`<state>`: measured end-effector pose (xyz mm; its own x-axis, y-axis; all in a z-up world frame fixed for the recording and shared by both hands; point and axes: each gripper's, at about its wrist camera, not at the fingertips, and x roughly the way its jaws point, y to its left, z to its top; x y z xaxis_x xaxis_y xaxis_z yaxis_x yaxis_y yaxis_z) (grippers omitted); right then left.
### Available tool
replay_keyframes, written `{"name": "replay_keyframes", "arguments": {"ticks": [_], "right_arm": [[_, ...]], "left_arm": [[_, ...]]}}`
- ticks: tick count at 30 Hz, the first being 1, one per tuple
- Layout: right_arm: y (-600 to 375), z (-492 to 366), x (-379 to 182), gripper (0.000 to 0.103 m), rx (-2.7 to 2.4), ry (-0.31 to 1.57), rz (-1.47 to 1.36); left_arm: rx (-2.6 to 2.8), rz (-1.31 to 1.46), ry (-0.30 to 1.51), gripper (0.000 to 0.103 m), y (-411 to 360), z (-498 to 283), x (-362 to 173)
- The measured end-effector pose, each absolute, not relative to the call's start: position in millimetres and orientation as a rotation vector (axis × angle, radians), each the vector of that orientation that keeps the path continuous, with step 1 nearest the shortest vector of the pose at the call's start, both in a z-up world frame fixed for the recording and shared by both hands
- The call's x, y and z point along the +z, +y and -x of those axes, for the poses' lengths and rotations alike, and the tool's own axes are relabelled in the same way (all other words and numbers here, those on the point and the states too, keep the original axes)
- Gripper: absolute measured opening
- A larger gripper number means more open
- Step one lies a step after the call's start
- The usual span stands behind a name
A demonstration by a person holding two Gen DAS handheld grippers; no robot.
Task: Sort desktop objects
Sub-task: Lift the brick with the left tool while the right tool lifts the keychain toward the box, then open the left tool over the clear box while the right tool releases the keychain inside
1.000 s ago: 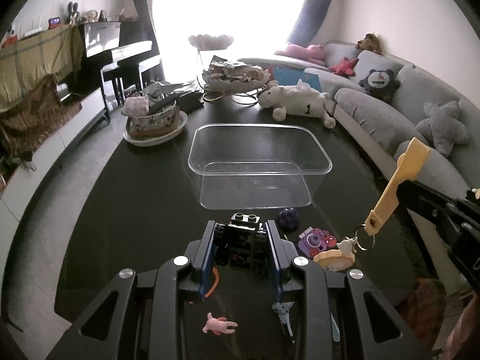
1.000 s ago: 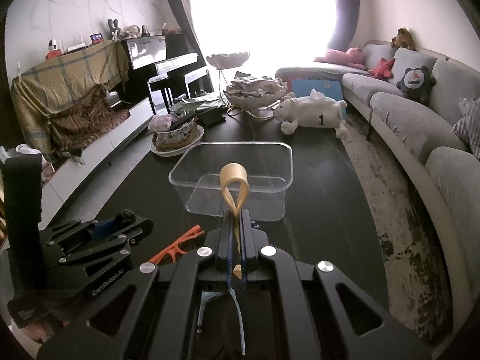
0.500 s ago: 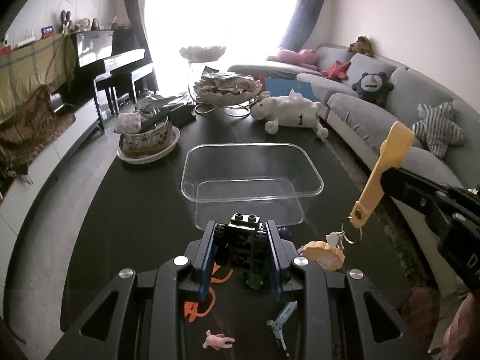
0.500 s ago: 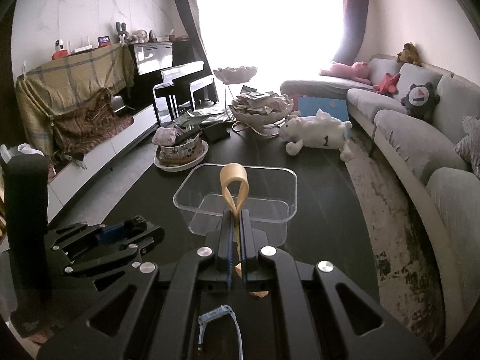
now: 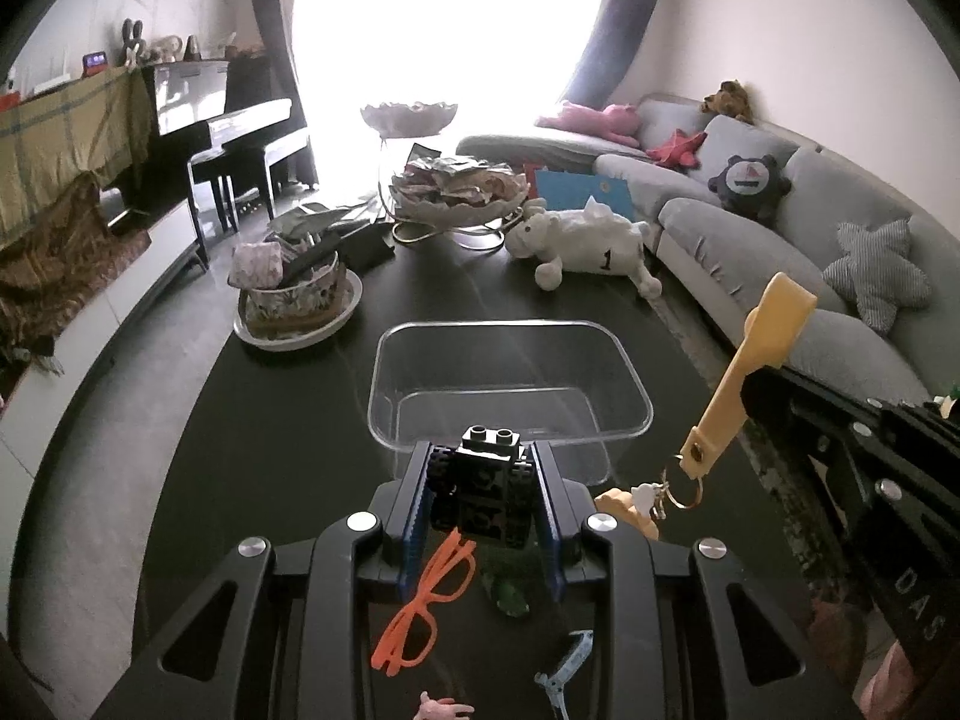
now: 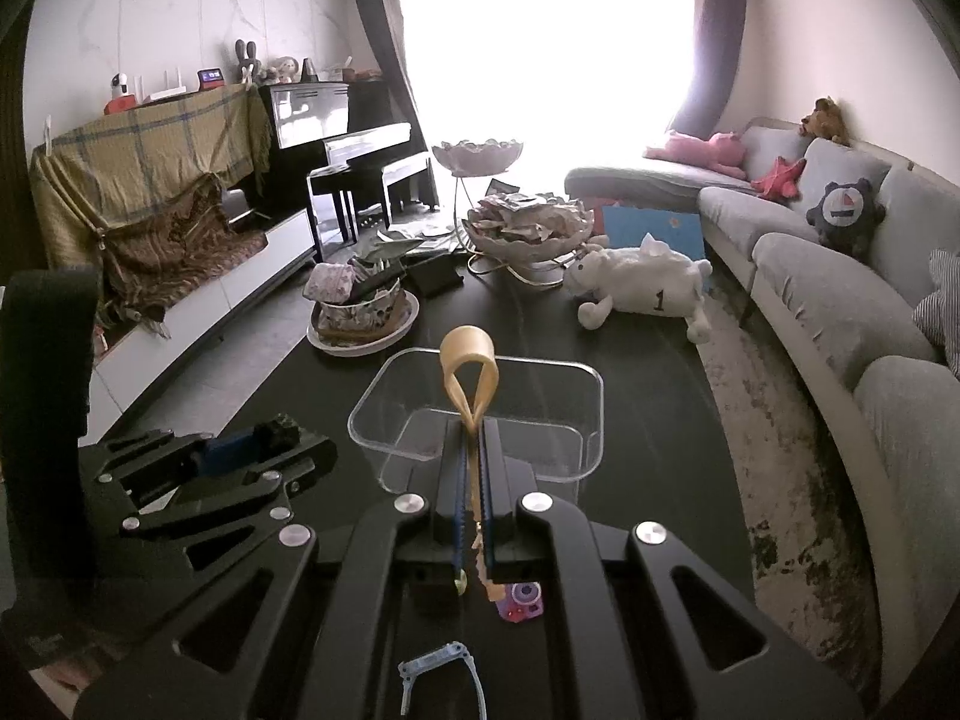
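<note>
Sorting so far: nothing is in the clear box (image 5: 510, 384) yet; it sits bare on the dark table (image 5: 270, 450), so the job looks like it is only starting
Left gripper (image 5: 483, 501): its fingers are squeezed tight on a black brick toy (image 5: 485, 483), held up just in front of the near wall of the clear box
Right gripper (image 6: 472, 480): its fingers are pinched together on a yellow strap (image 6: 469, 369); the loop sticks up past the tips, in line with the clear box
Keychain: in the left view the yellow strap has a ring and a small charm (image 5: 630, 507) hanging under it, up in the air beside the box
Still on the table: orange glasses (image 5: 429, 600), a green thing (image 5: 507, 591) that is hard to make out, a light blue toy (image 5: 564, 675), a tiny pink figure (image 5: 441, 708) and a purple toy camera (image 6: 522, 600)
What is left: both held things likely need to go over the rim and be let go inside the box, then the rest picked up one by one
Writing, plush sheep (image 5: 585, 246): a black "1" on its side
Writing, right gripper body: the letters "DAS" can be read in the left view; more letters may follow but are cut off
Other writing: none that can be read
</note>
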<state>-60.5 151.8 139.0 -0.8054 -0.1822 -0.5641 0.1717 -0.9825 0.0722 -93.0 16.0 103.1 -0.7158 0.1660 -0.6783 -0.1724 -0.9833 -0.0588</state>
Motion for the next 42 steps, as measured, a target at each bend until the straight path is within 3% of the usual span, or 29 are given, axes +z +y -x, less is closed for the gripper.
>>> {"name": "replay_keyframes", "arguments": {"ticks": [42], "right_arm": [[140.8,83.0,158.5,0.003,-2.835,-0.008,-0.840]], "left_arm": [[2.794,0.951,0.025,0.028,22.6,98.1,151.5]]}}
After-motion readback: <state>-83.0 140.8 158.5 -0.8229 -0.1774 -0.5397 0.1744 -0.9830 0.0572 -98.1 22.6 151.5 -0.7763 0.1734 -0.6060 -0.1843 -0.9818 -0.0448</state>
